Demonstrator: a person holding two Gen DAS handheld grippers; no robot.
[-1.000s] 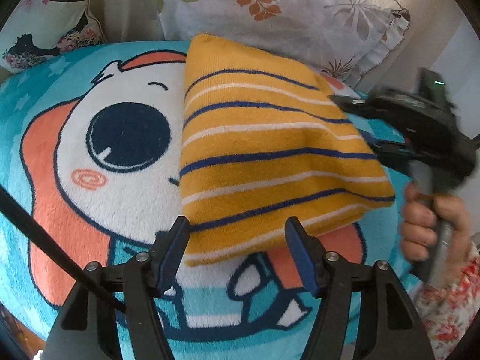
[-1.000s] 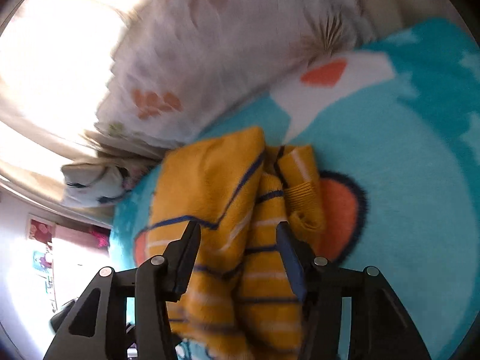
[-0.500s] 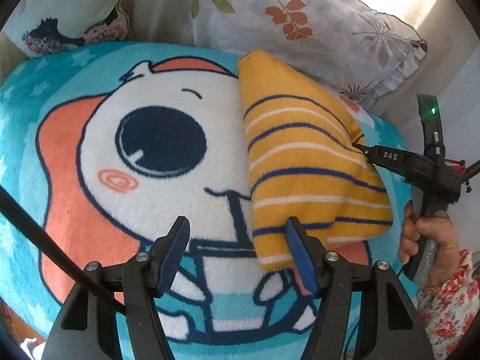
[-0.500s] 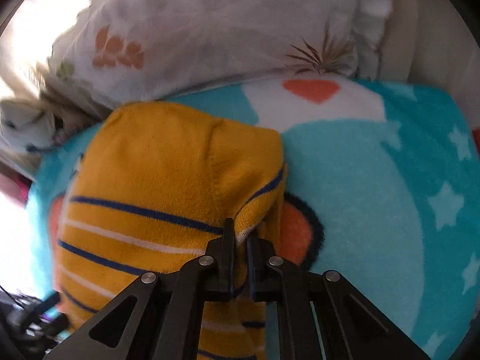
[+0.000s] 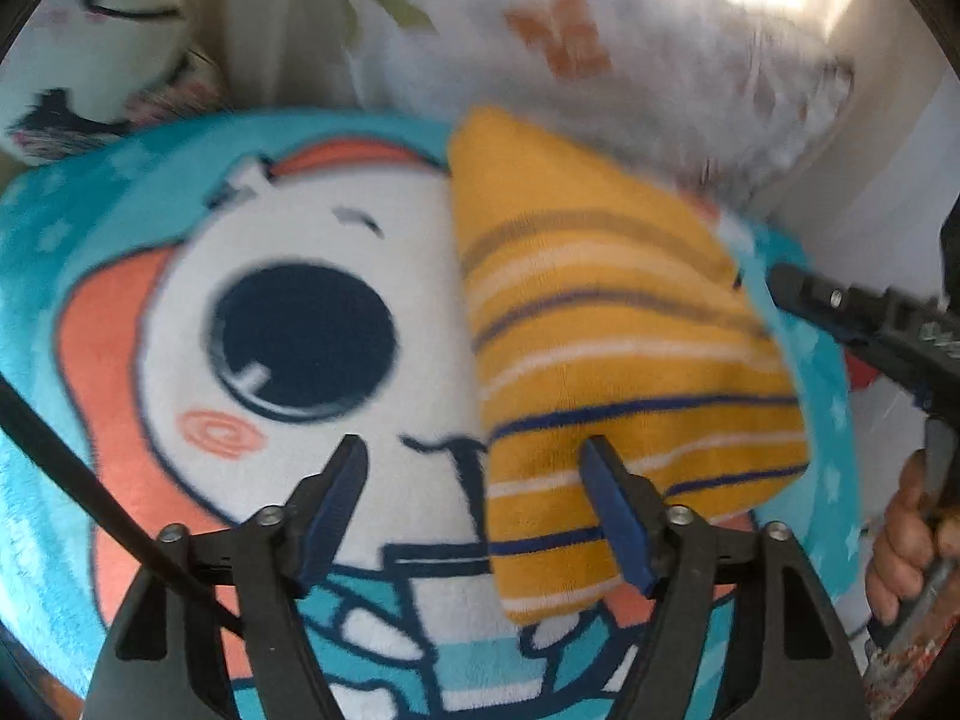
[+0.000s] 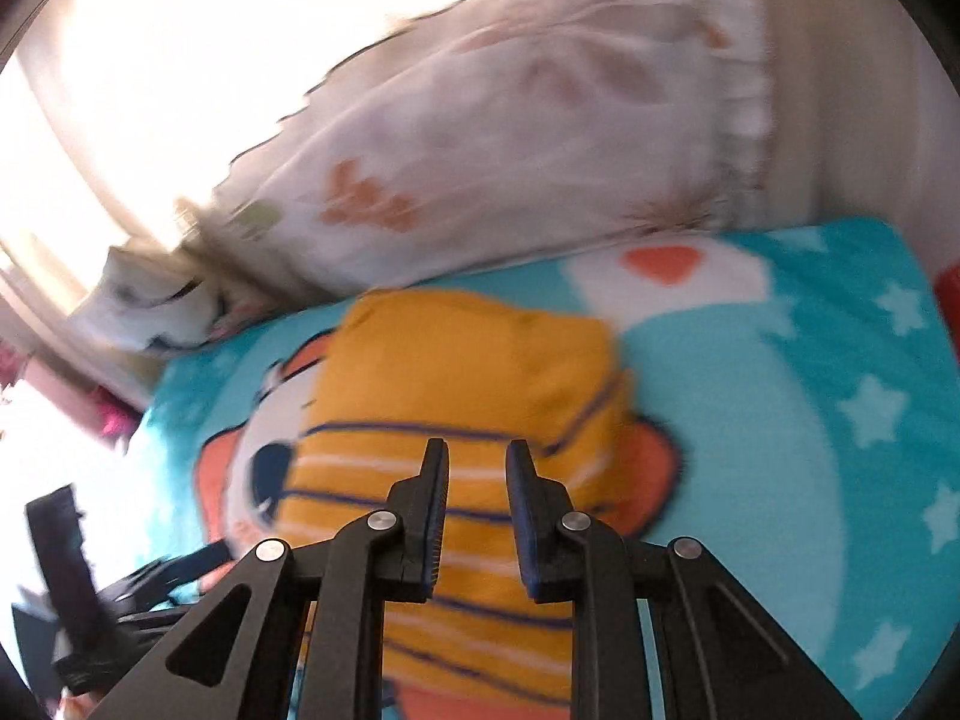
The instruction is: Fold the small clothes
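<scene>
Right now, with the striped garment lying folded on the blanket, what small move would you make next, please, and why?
Probably draw the right gripper back, clear of the yellow striped garment. Its jaws stand apart with nothing between them, and the garment lies as a compact fold on the cartoon blanket. The left gripper is open too, holding nothing.

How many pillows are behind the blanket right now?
2: a leaf-print pillow behind the yellow striped garment, and a cartoon-print pillow in the far left corner. Others may be out of view.
</scene>
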